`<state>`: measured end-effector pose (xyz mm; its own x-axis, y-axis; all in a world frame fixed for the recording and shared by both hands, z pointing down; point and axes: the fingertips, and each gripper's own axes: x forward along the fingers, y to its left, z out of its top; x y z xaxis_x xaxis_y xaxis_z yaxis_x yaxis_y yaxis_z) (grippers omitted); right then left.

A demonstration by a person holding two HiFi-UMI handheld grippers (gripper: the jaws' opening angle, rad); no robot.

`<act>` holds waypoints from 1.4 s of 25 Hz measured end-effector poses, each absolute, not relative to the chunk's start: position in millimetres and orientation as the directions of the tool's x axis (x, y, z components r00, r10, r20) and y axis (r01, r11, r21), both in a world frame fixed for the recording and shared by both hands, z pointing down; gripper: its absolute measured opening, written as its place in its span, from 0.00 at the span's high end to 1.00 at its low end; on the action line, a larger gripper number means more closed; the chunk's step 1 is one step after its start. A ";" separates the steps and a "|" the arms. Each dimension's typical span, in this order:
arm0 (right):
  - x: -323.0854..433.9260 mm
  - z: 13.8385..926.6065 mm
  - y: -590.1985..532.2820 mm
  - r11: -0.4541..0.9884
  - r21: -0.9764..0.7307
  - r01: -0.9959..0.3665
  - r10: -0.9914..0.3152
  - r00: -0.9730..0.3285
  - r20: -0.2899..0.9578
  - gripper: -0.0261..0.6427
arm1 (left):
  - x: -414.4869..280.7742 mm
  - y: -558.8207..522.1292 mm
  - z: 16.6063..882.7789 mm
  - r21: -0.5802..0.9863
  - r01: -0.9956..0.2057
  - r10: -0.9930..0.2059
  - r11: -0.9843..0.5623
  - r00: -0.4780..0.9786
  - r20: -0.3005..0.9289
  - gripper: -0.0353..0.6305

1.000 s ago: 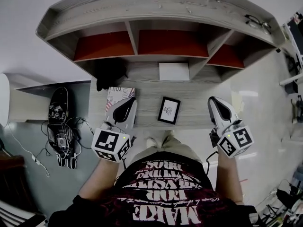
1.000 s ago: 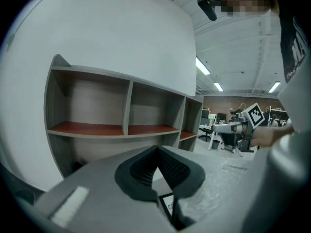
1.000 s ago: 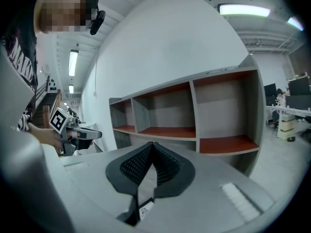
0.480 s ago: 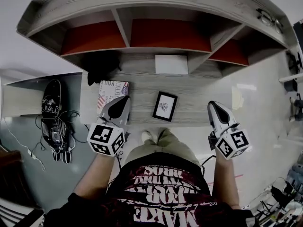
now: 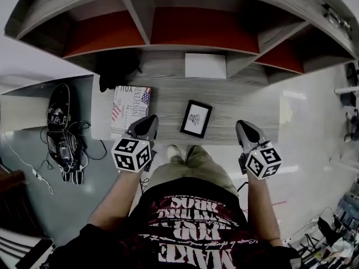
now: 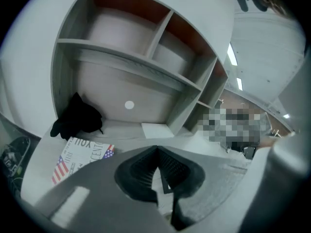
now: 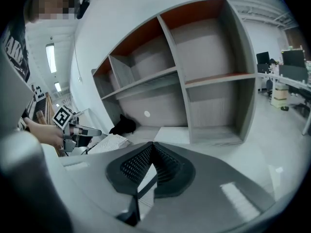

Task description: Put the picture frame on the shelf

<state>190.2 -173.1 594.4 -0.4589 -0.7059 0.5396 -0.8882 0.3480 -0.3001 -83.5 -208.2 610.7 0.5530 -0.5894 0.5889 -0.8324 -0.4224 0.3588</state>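
Observation:
A small black picture frame [image 5: 196, 119] with a white mat lies flat on the grey wooden desk [image 5: 247, 102], near its front edge. Behind the desk rises the shelf [image 5: 168, 45] with red-backed compartments, also seen in the left gripper view [image 6: 127, 62] and the right gripper view [image 7: 146, 81]. My left gripper [image 5: 149, 122] hovers at the desk's front edge, left of the frame, shut and holding nothing. My right gripper [image 5: 241, 126] hangs right of the frame, also shut and holding nothing. In their own views the left gripper's [image 6: 156, 149] and right gripper's [image 7: 153, 144] jaw tips meet.
A book [image 5: 130, 110] with a flag cover lies on the desk's left part, and a black bundle [image 5: 116, 70] sits behind it. A white sheet [image 5: 205, 66] lies under the shelf. Black gear and cables [image 5: 61, 133] lie on the floor at left.
Both grippers have sunk and drawn closer to the desk's front edge, either side of the frame. The head view has shifted closer to the shelf. The frame has not moved.

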 end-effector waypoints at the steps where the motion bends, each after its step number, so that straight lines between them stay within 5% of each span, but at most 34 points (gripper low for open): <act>1: 189.4 604.0 -171.1 0.344 -0.309 -0.887 -0.694 -0.462 0.552 0.92 | -82.1 -206.2 619.5 0.357 -0.833 -0.578 -0.423 0.551 0.602 0.94; 20: 150.5 734.2 -133.8 0.326 -0.411 -0.851 -0.465 -0.523 0.714 0.92 | -32.3 -161.6 739.8 0.539 -0.770 -0.337 -0.340 0.635 0.695 0.94; 28: 126.1 771.4 -121.0 0.359 -0.436 -0.825 -0.362 -0.554 0.750 0.91 | -8.6 -148.3 771.8 0.546 -0.746 -0.253 -0.382 0.652 0.715 0.85; 30: 116.6 778.4 -120.1 0.360 -0.455 -0.814 -0.345 -0.569 0.746 0.81 | -5.3 -148.6 777.5 0.538 -0.745 -0.246 -0.395 0.650 0.719 0.82; 35: 105.5 788.3 -120.8 0.314 -0.516 -0.797 -0.324 -0.601 0.731 0.71 | 4.0 -150.8 785.5 0.535 -0.739 -0.228 -0.410 0.651 0.724 0.75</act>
